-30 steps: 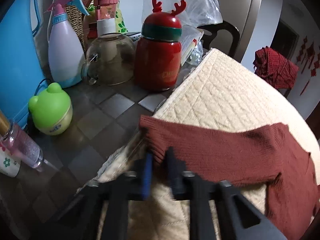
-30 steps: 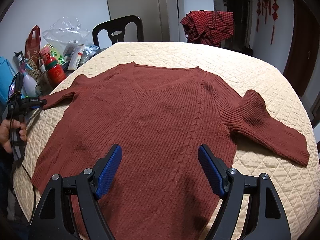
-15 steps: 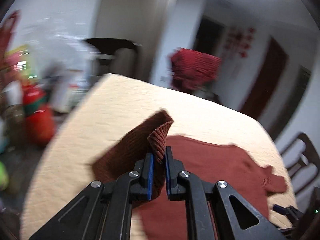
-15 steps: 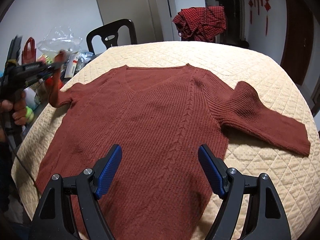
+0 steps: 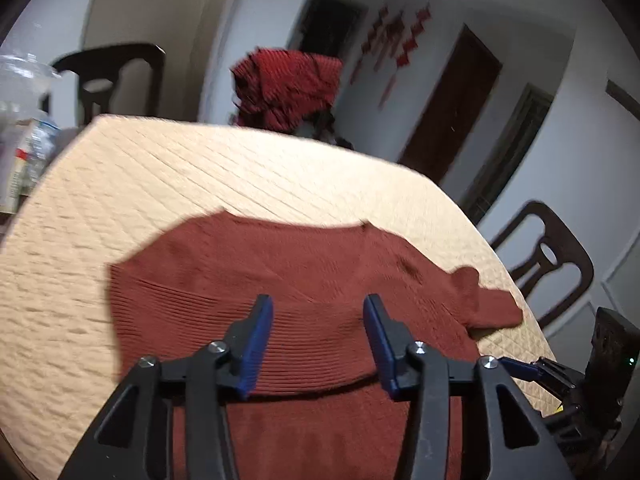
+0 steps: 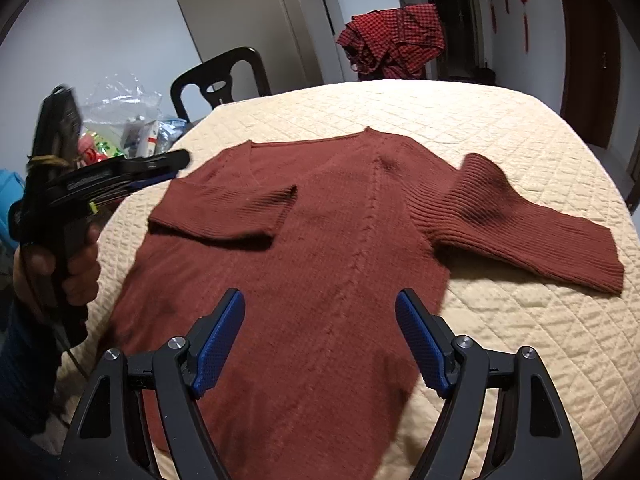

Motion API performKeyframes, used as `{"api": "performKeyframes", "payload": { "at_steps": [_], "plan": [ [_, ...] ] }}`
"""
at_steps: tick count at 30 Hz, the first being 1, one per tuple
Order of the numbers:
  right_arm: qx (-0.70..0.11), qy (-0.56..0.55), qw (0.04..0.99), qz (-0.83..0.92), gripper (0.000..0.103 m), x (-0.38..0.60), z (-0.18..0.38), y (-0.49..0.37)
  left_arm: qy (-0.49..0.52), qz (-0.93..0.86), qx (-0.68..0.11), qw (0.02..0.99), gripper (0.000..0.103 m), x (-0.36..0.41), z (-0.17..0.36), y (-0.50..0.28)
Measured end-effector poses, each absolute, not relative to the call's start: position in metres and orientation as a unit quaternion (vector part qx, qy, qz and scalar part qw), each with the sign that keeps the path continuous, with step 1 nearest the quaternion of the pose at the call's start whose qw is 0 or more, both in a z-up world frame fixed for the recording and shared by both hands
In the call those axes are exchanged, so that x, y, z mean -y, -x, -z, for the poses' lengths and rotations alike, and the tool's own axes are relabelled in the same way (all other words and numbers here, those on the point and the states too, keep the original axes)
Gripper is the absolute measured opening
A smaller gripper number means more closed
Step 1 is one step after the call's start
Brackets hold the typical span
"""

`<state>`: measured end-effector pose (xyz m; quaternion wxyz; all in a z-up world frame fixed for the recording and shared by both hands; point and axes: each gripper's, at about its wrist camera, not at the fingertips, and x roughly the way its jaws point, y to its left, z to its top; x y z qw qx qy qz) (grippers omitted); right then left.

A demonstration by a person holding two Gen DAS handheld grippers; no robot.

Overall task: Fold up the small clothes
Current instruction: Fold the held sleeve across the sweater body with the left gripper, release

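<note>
A rust-red knit sweater [image 6: 344,240] lies flat on the cream quilted table cover [image 6: 500,132]. Its left sleeve [image 6: 232,216] is folded across the chest; it also shows in the left wrist view [image 5: 312,344]. The right sleeve [image 6: 532,236] lies spread out to the right. My left gripper [image 5: 318,344] is open and empty just above the folded sleeve; in the right wrist view it [image 6: 160,168] hovers at the sweater's left shoulder. My right gripper [image 6: 318,340] is open and empty above the sweater's lower body.
A red checked garment [image 6: 396,36] hangs on a chair behind the table. A dark chair [image 6: 224,80] and a clutter of bags and bottles [image 6: 128,128] stand at the far left. Another chair [image 5: 548,268] stands on the right side.
My left gripper carried the left sleeve cuff up and over onto the chest, then opened and let it go. The right gripper stayed open over the lower body.
</note>
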<state>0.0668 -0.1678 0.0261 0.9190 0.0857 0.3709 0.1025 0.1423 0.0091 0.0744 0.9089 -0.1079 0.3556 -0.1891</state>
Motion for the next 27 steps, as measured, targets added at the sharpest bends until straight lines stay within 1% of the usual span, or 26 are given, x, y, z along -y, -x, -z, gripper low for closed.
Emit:
{"api": "performKeyframes", "payload": {
  "at_steps": [3, 4, 5, 9, 10, 11, 15, 16, 17, 18, 19, 20, 22, 25, 27],
  "plan": [
    [-0.381, -0.099, 0.911, -0.122, 0.062, 0.159, -0.025, -0.079, 0.096, 0.136, -0.344, 0.924, 0.050, -0.032, -0.071, -0.139],
    [-0.388, -0.101, 0.907, -0.129, 0.053, 0.154, -0.026, -0.088, 0.089, 0.114, -0.347, 0.927, 0.050, -0.041, -0.068, -0.140],
    [-0.392, -0.100, 0.905, -0.134, 0.049, 0.149, -0.027, -0.095, 0.085, 0.096, -0.353, 0.927, 0.050, -0.047, -0.064, -0.143],
    [-0.397, -0.092, 0.900, -0.153, 0.048, 0.132, -0.032, -0.126, 0.090, 0.056, -0.381, 0.919, 0.050, -0.072, -0.045, -0.154],
    [-0.405, -0.093, 0.897, -0.154, 0.047, 0.128, -0.031, -0.139, 0.095, 0.052, -0.389, 0.915, 0.047, -0.075, -0.040, -0.158],
    [-0.410, -0.095, 0.893, -0.156, 0.046, 0.126, -0.029, -0.147, 0.101, 0.052, -0.397, 0.911, 0.040, -0.078, -0.035, -0.161],
    [-0.440, -0.096, 0.879, -0.156, 0.041, 0.123, -0.013, -0.185, 0.105, 0.056, -0.417, 0.901, 0.033, -0.080, -0.020, -0.175],
    [-0.449, -0.098, 0.875, -0.153, 0.039, 0.123, -0.007, -0.191, 0.103, 0.057, -0.419, 0.900, 0.028, -0.079, -0.017, -0.178],
    [-0.454, -0.103, 0.872, -0.150, 0.032, 0.123, -0.002, -0.199, 0.102, 0.058, -0.422, 0.899, 0.026, -0.077, -0.015, -0.181],
    [-0.451, -0.102, 0.874, -0.147, 0.029, 0.123, -0.002, -0.200, 0.103, 0.059, -0.426, 0.897, 0.024, -0.077, -0.013, -0.183],
    [-0.453, -0.101, 0.874, -0.144, 0.021, 0.123, -0.003, -0.204, 0.102, 0.061, -0.428, 0.896, 0.018, -0.076, -0.009, -0.184],
    [-0.453, -0.106, 0.872, -0.149, 0.005, 0.123, -0.004, -0.205, 0.098, 0.060, -0.429, 0.896, 0.015, -0.076, -0.007, -0.185],
    [-0.446, -0.109, 0.874, -0.161, 0.004, 0.122, -0.009, -0.204, 0.094, 0.061, -0.424, 0.899, 0.013, -0.076, -0.007, -0.184],
    [-0.411, -0.124, 0.887, -0.171, 0.004, 0.128, -0.027, -0.205, 0.102, 0.062, -0.410, 0.904, 0.011, -0.080, -0.011, -0.184],
    [-0.406, -0.124, 0.889, -0.170, 0.004, 0.129, -0.030, -0.211, 0.103, 0.059, -0.404, 0.907, 0.011, -0.082, -0.013, -0.184]
  ]
}}
